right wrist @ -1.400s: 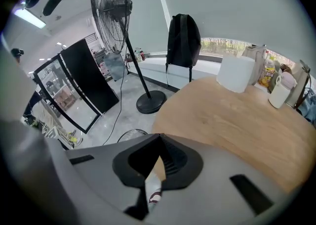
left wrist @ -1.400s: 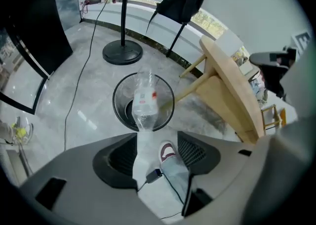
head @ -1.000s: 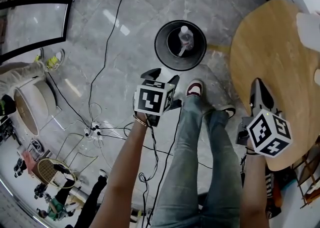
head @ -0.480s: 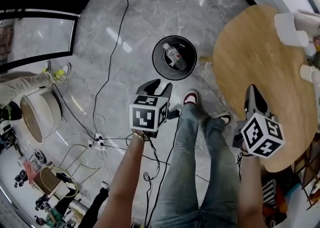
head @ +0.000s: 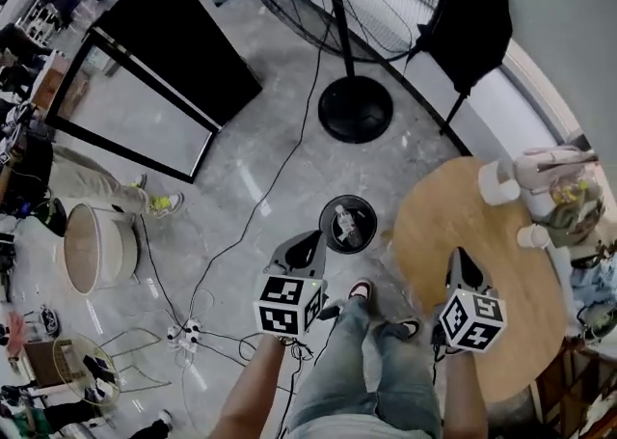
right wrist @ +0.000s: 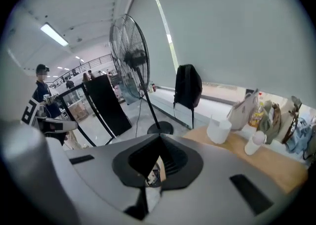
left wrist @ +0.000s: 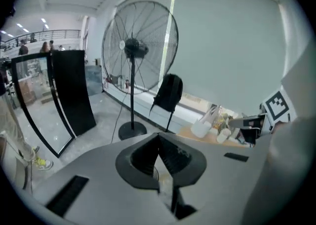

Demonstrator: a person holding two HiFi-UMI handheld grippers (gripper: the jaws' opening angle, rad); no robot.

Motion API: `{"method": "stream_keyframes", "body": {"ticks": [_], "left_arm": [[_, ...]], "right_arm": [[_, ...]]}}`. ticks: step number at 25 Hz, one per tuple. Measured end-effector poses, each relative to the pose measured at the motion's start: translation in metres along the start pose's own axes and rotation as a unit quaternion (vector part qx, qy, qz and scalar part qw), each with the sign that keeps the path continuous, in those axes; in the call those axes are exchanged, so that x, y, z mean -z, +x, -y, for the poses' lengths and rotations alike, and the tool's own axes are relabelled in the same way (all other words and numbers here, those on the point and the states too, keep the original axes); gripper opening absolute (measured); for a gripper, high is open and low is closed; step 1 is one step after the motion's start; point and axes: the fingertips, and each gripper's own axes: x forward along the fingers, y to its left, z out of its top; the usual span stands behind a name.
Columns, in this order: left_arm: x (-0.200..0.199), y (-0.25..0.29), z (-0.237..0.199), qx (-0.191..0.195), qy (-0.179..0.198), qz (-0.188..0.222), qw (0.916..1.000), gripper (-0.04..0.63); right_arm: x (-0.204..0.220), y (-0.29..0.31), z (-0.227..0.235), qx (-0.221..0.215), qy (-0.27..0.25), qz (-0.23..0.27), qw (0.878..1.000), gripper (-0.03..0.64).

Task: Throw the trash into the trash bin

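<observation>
The black round trash bin (head: pixel 326 218) stands on the grey floor between my grippers and the fan base. A clear plastic bottle (head: pixel 346 226) lies inside it. My left gripper (head: pixel 300 250) hangs high above the floor, just short of the bin. Its jaws are closing and the tips meet with nothing between them, as the left gripper view (left wrist: pixel 158 135) also shows. My right gripper (head: pixel 461 269) is held over the near edge of the wooden table (head: pixel 453 225). It is shut and empty in the right gripper view (right wrist: pixel 159 136).
The table carries white cups (head: pixel 498 181) and a bag (head: pixel 559 191) at its far side. A standing fan (head: pixel 355 109), a black backpack on a stand (head: pixel 468 17) and a black panel (head: pixel 164 70) stand beyond the bin. Cables and a power strip (head: pixel 183 333) lie at the left.
Both grippers and the head view have risen, so the bin looks smaller and farther below. The left jaws went from open to shut. The bottle stays in the bin.
</observation>
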Motion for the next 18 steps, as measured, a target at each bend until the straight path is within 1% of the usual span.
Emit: {"method": "stream_keyframes", "body": {"ticks": [2,3,5,7,9,11,14,18], "left_arm": [[-0.038,-0.042,-0.003,-0.020,-0.014,0.051,0.9984,0.018],[-0.056,-0.062,-0.005,-0.031,-0.021,0.078,0.9963,0.018],[-0.092,-0.098,-0.011,-0.050,-0.034,0.133,0.9893,0.018],[-0.117,-0.125,-0.017,-0.062,-0.036,0.172,0.9825,0.018],[-0.127,-0.138,-0.022,-0.068,-0.029,0.187,0.9797,0.018],[-0.131,-0.142,-0.023,-0.066,-0.028,0.190,0.9791,0.018],[-0.135,-0.145,-0.022,-0.060,-0.031,0.195,0.9786,0.018],[-0.135,-0.145,-0.017,-0.052,-0.032,0.194,0.9792,0.018]], "right_arm": [[-0.039,-0.029,-0.012,-0.012,-0.015,0.030,0.999,0.006],[-0.060,-0.043,-0.017,-0.018,-0.024,0.047,0.998,0.006],[-0.102,-0.068,-0.025,-0.027,-0.046,0.087,0.995,0.006],[-0.132,-0.091,-0.028,-0.024,-0.066,0.121,0.990,0.006],[-0.148,-0.109,-0.028,-0.016,-0.069,0.145,0.987,0.006],[-0.154,-0.118,-0.027,-0.011,-0.054,0.161,0.985,0.006],[-0.156,-0.123,-0.030,-0.009,-0.034,0.174,0.984,0.006],[-0.155,-0.131,-0.030,0.003,-0.033,0.183,0.982,0.005]]}}
